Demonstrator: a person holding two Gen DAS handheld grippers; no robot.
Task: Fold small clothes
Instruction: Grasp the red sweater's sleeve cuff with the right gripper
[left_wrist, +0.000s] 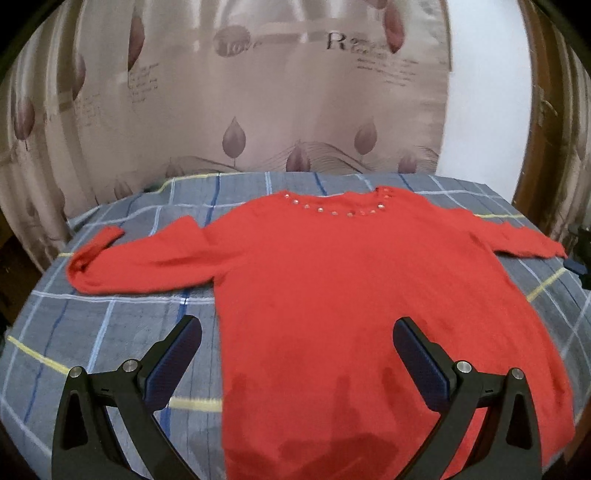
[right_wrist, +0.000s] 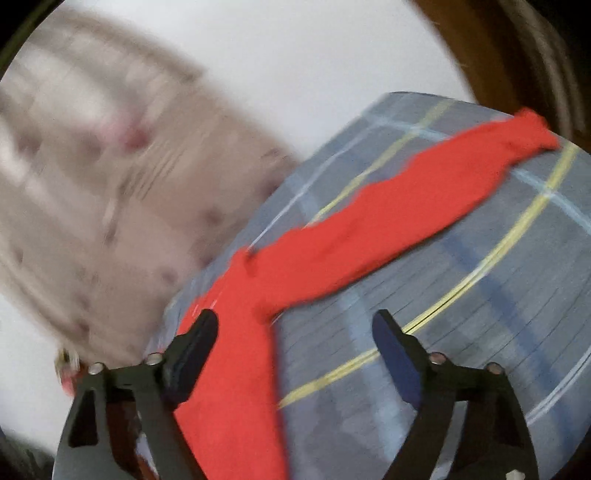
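A red long-sleeved sweater (left_wrist: 332, 280) with small studs along its neckline lies flat on a grey plaid sheet (left_wrist: 110, 332), both sleeves spread out. My left gripper (left_wrist: 297, 338) hovers open over the sweater's lower part, nothing between its pads. In the tilted, blurred right wrist view, the sweater's right sleeve (right_wrist: 388, 225) stretches toward the far corner and its side edge runs down between the fingers. My right gripper (right_wrist: 295, 332) stands open above that armpit area, its pads apart from the cloth.
The plaid sheet (right_wrist: 480, 295) covers a bed or table whose edges drop off on all sides. A leaf-patterned curtain (left_wrist: 240, 92) hangs behind, next to a white wall (left_wrist: 487, 110). A dark object (left_wrist: 581, 254) sits at the right edge.
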